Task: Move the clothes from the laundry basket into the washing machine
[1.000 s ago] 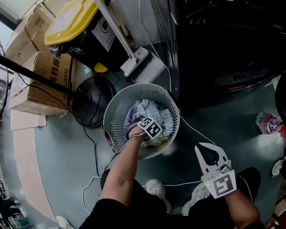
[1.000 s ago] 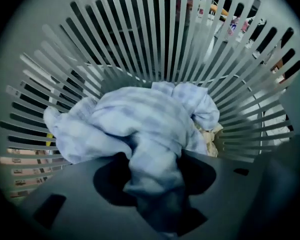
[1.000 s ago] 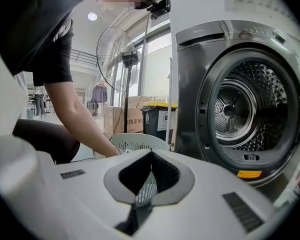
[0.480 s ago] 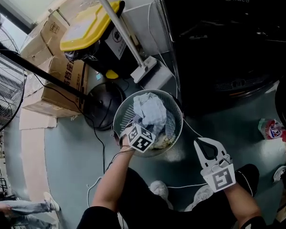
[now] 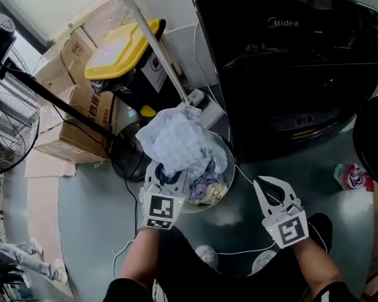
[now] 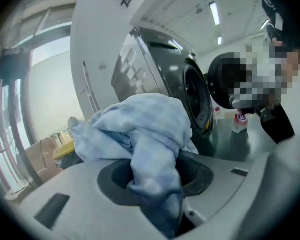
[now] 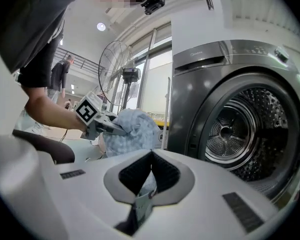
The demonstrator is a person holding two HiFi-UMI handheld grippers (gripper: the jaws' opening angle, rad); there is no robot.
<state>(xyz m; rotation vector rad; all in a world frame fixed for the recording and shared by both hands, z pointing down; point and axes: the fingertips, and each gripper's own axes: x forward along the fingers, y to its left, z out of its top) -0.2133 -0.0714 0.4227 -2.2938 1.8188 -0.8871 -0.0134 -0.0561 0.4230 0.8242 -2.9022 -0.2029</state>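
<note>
**Left claw has a blue garment up out of the basket, right claw is doing nothing**

From my remote seat: the left gripper (image 5: 166, 182) has just been closing its jaws, and they're now pinching a bunched light-blue checked garment (image 5: 176, 142). It hangs in the air over the laundry basket (image 5: 227, 163), off to the side of the washing machine (image 5: 290, 74) and not in it yet. The drum (image 7: 240, 129) is open and looks bare from the right gripper view. More clothes (image 5: 208, 184) are piled in the basket, which sits on the floor right by the machine's front. The right gripper (image 5: 269, 190) is pressed together, held level near the basket. There's a pale sliver in its slot, and honestly I can't tell if that's a scrap or just background.
</note>
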